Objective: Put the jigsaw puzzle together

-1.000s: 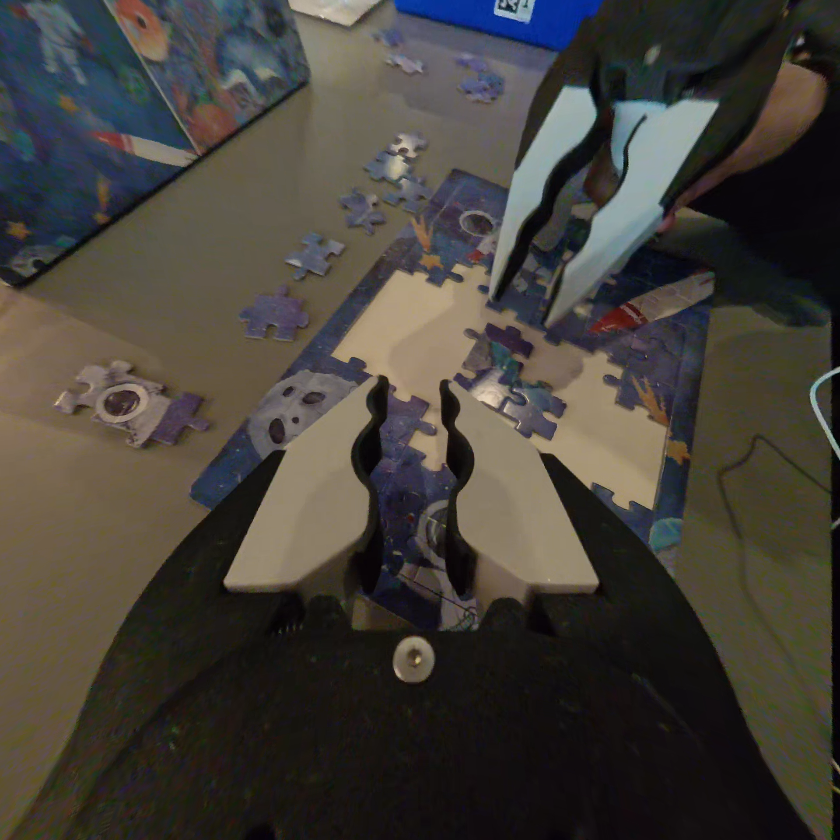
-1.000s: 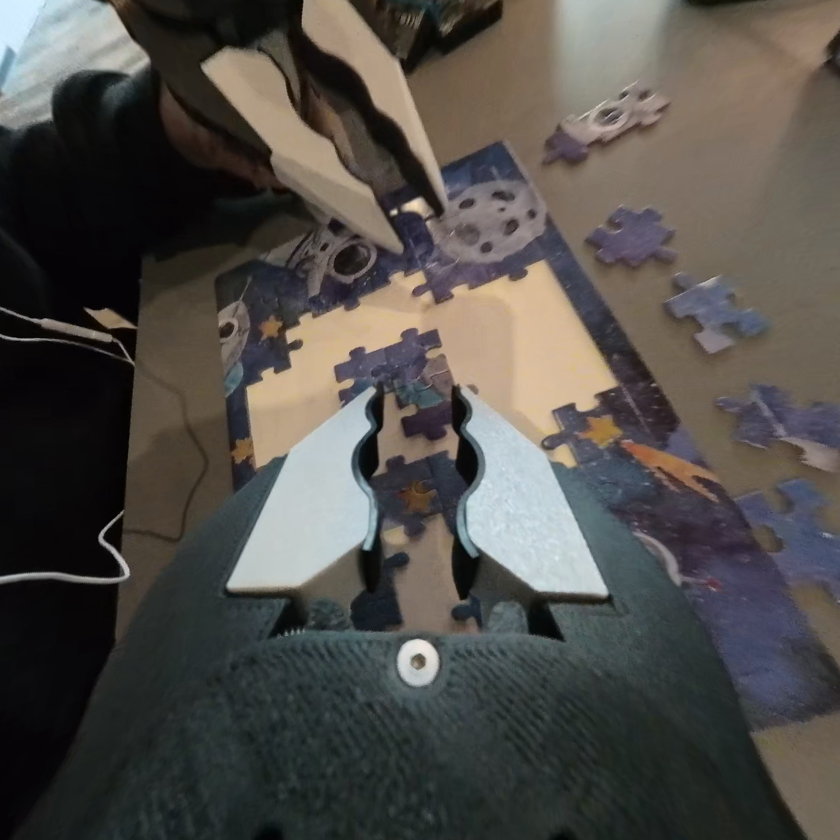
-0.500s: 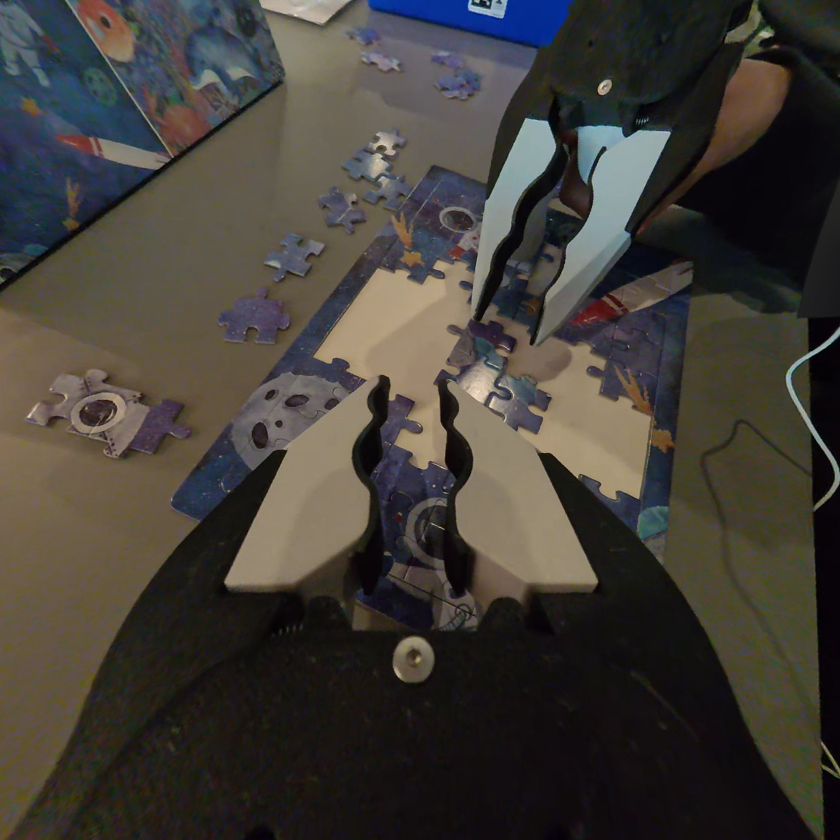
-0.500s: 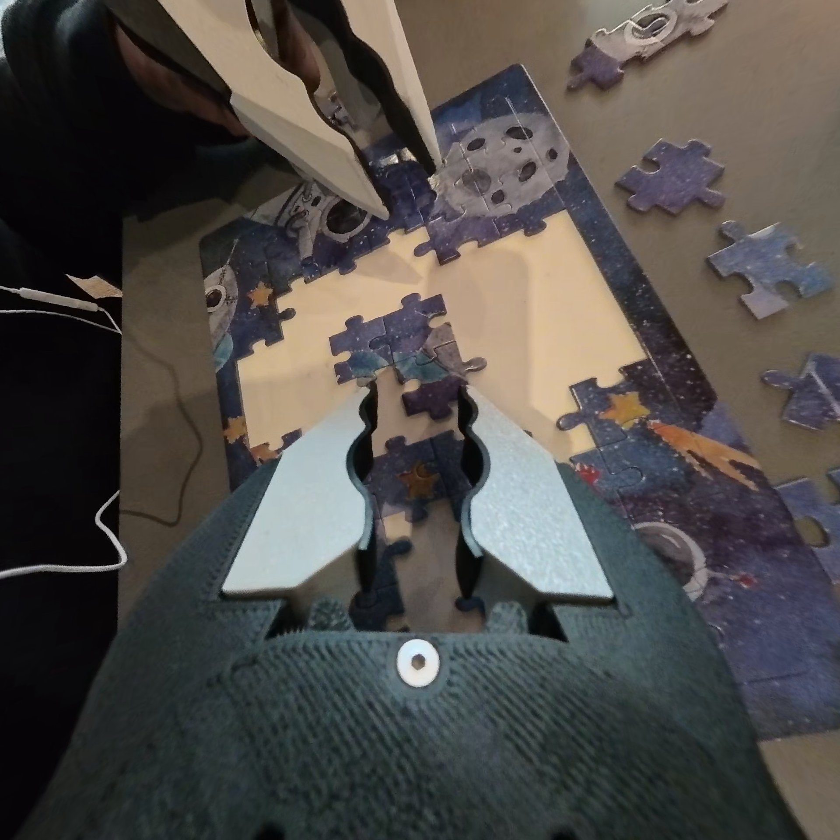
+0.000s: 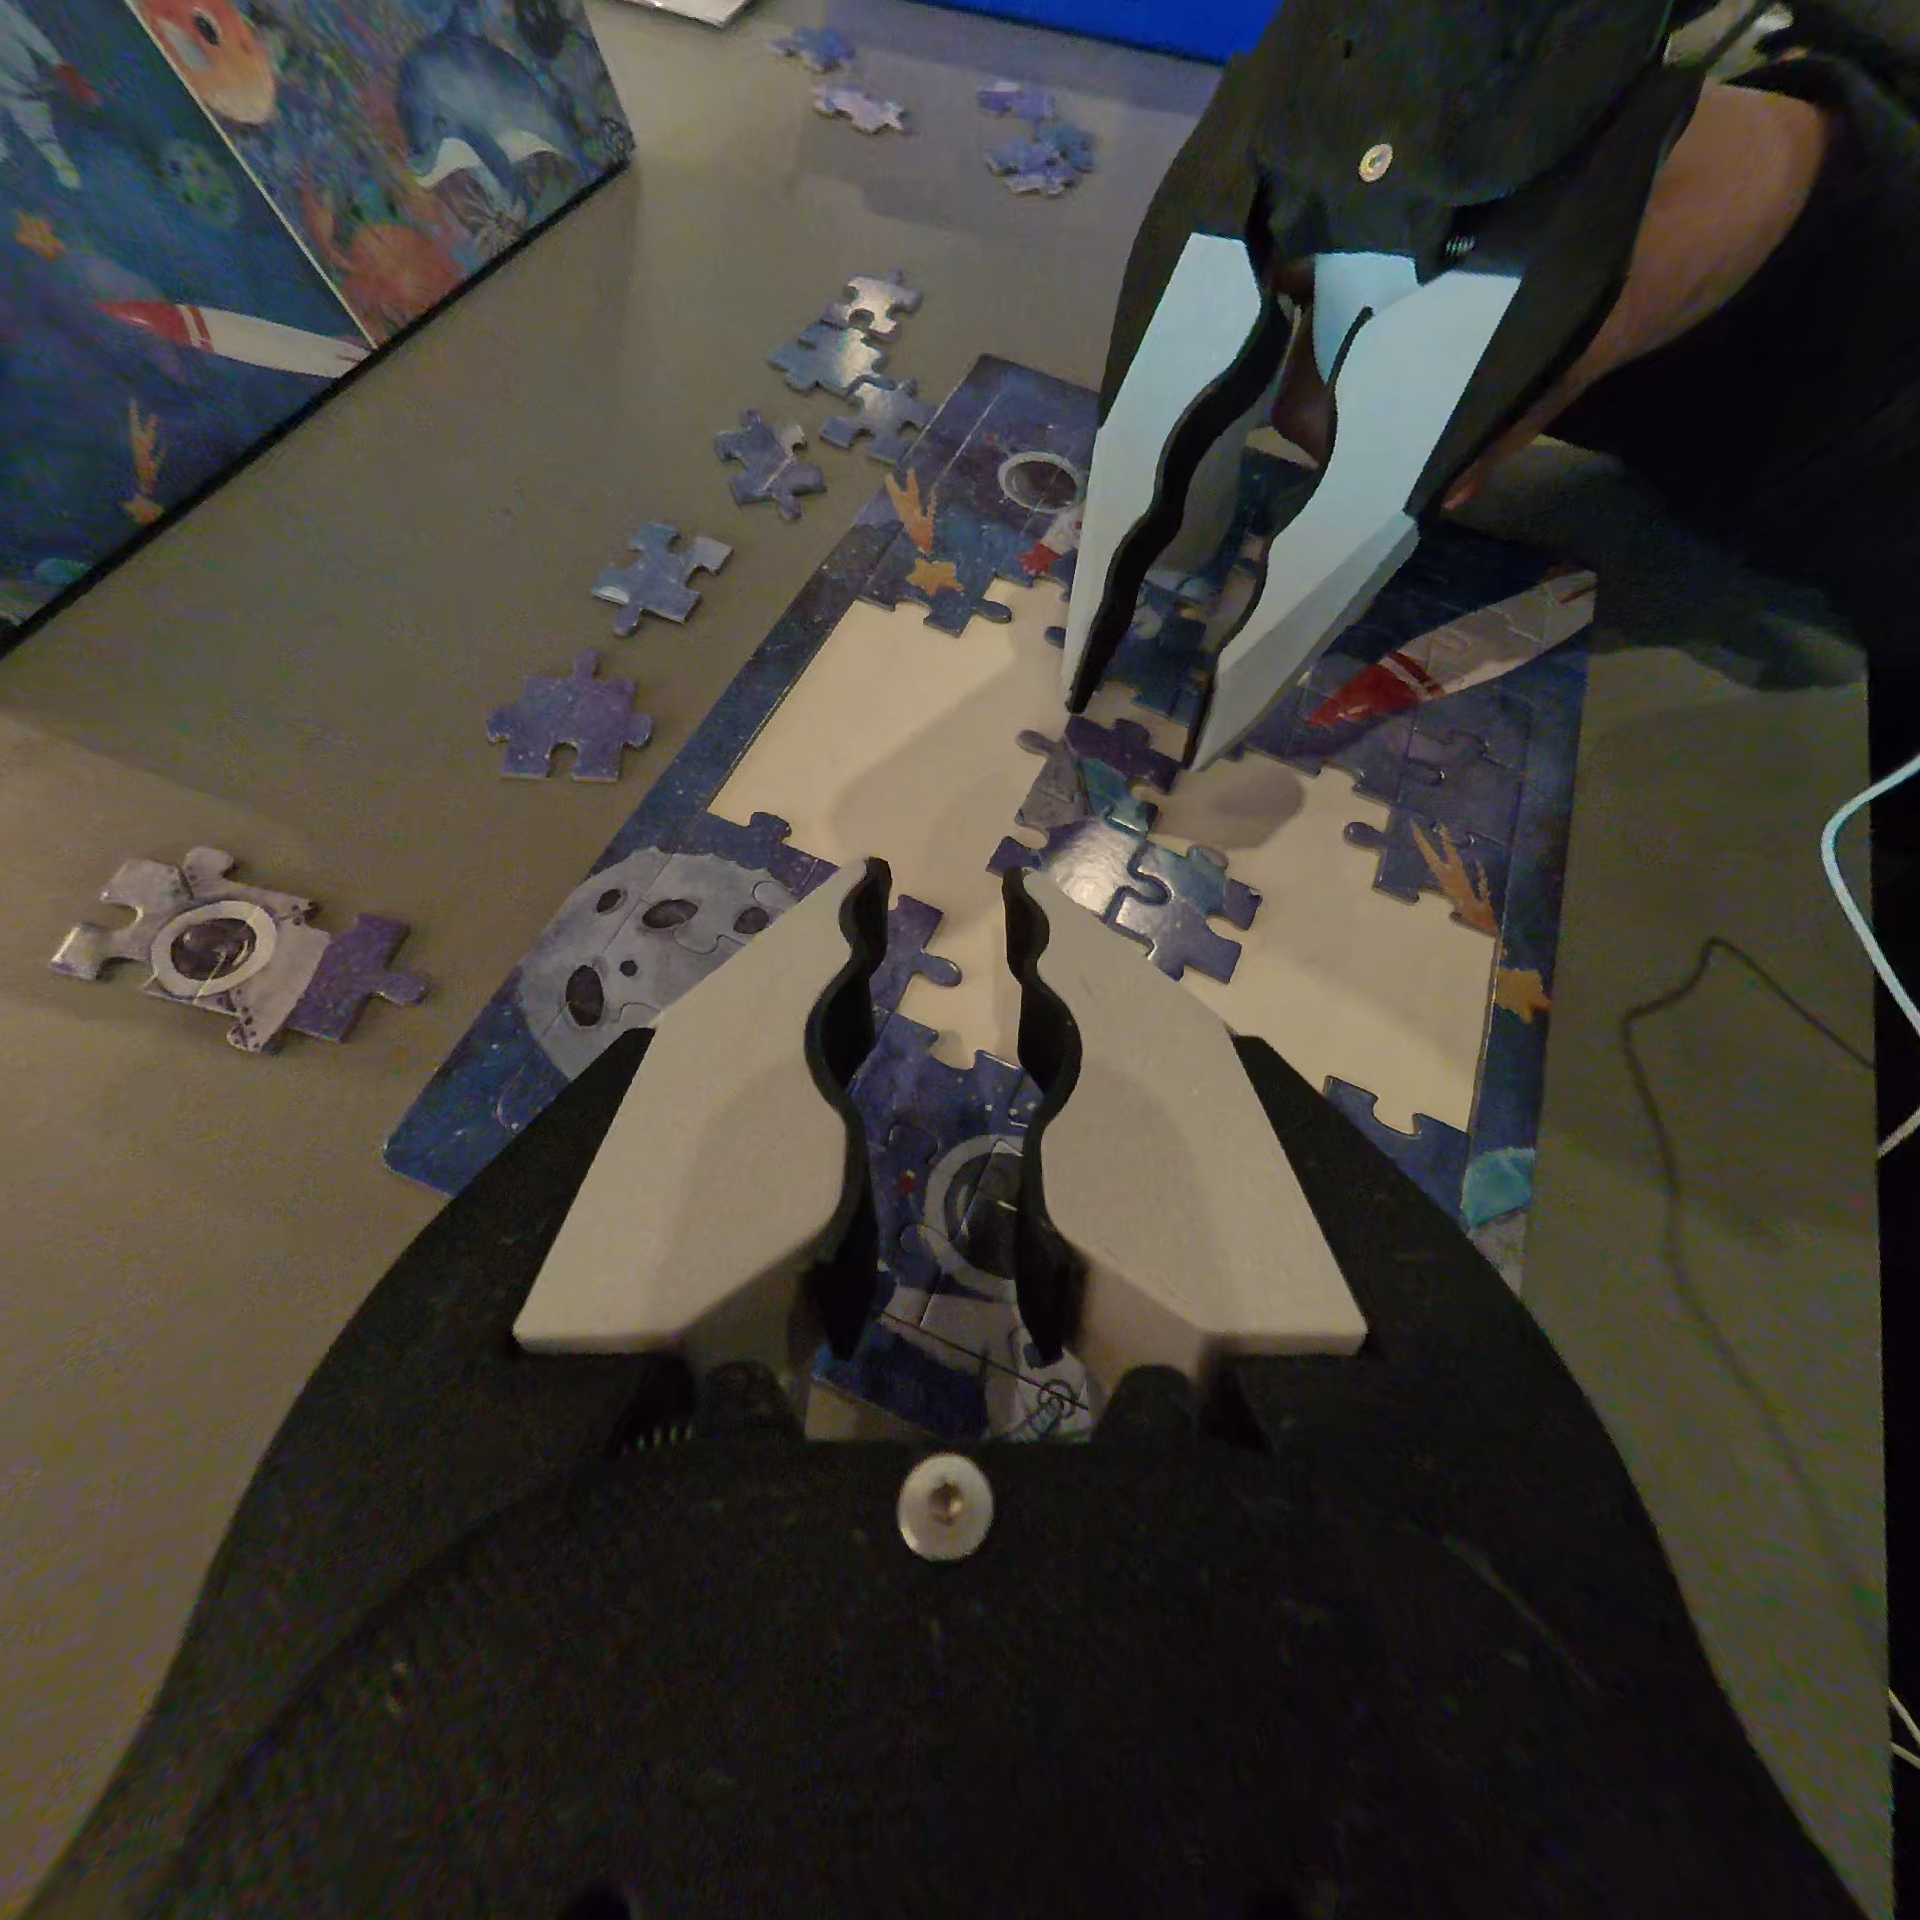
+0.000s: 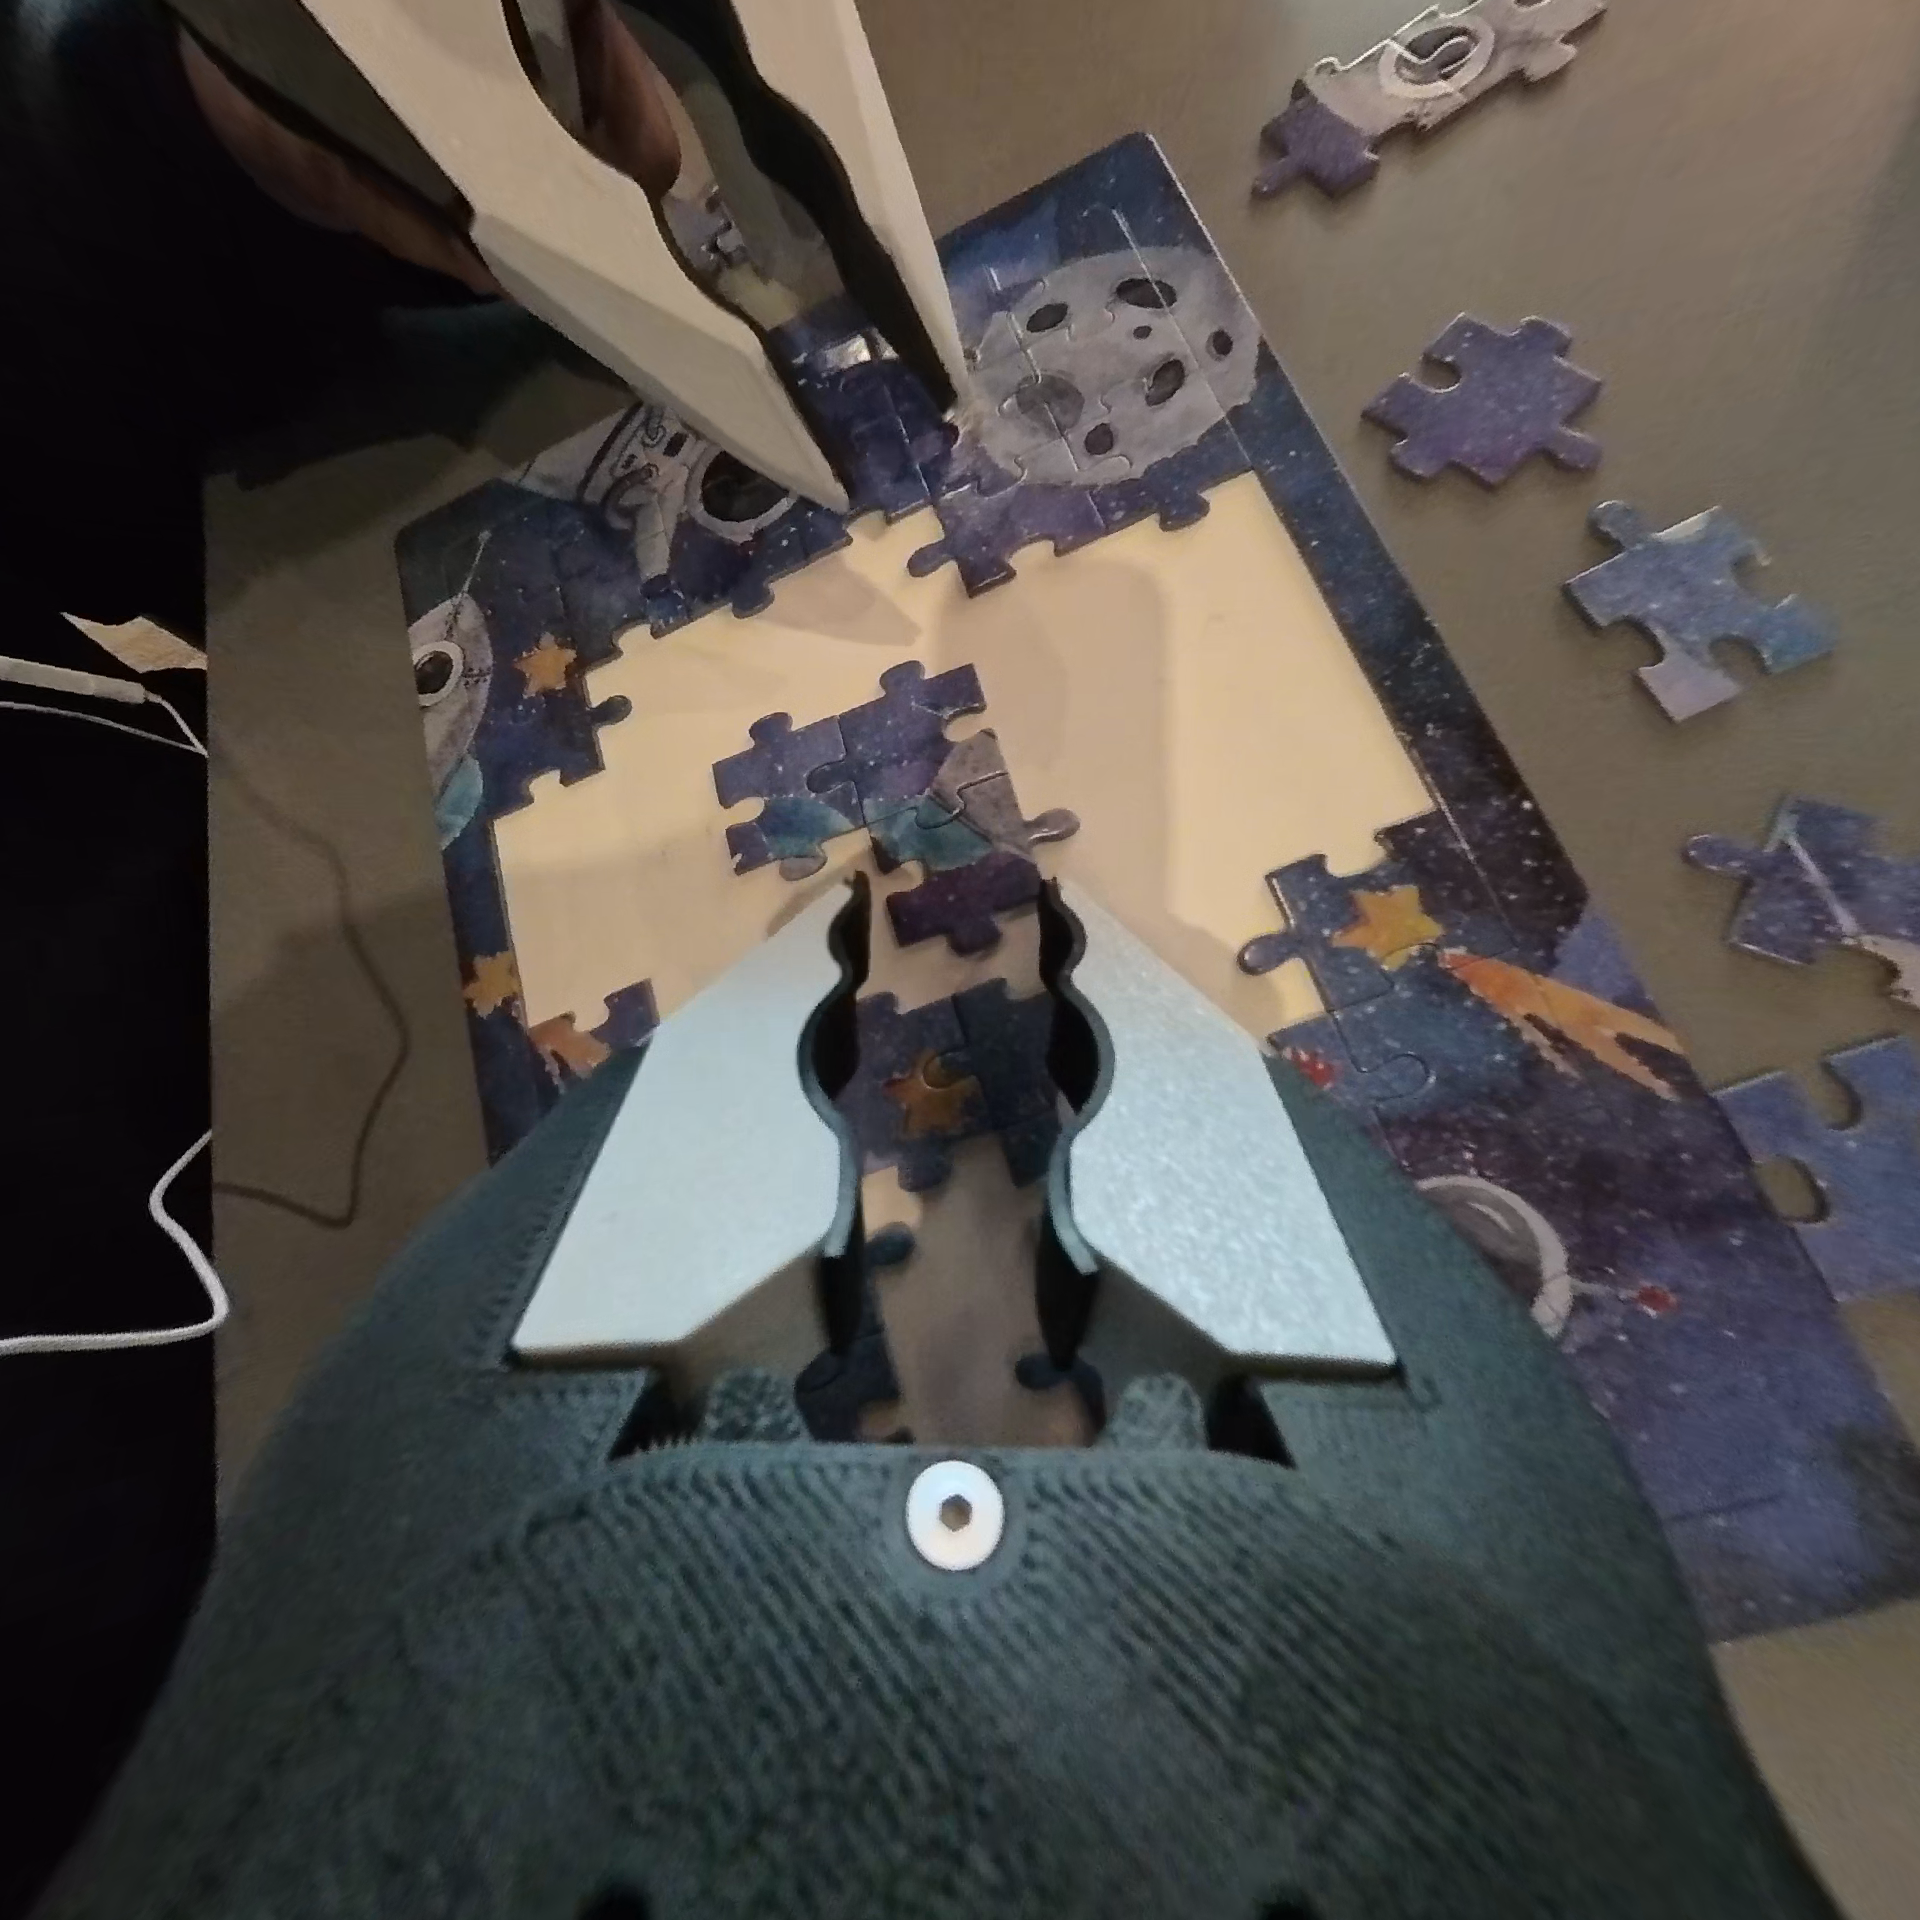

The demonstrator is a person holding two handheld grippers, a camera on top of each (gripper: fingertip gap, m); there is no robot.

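The right claw [image 6: 951, 883] is spread, tips straddling a dark purple piece [image 6: 961, 906] in the puzzle [image 6: 1371, 634] on the bench [image 5: 312, 727]. Opposite, the left claw [image 5: 945, 883] hovers spread, holding nothing.

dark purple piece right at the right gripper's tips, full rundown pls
The dark purple puzzle piece looks like flat cardboard with a starry print, knobs and notches along its edges. It lies flat on the cream backing of the puzzle tray, at the near edge of a small joined cluster. The right gripper is open above it, apparently not gripping.
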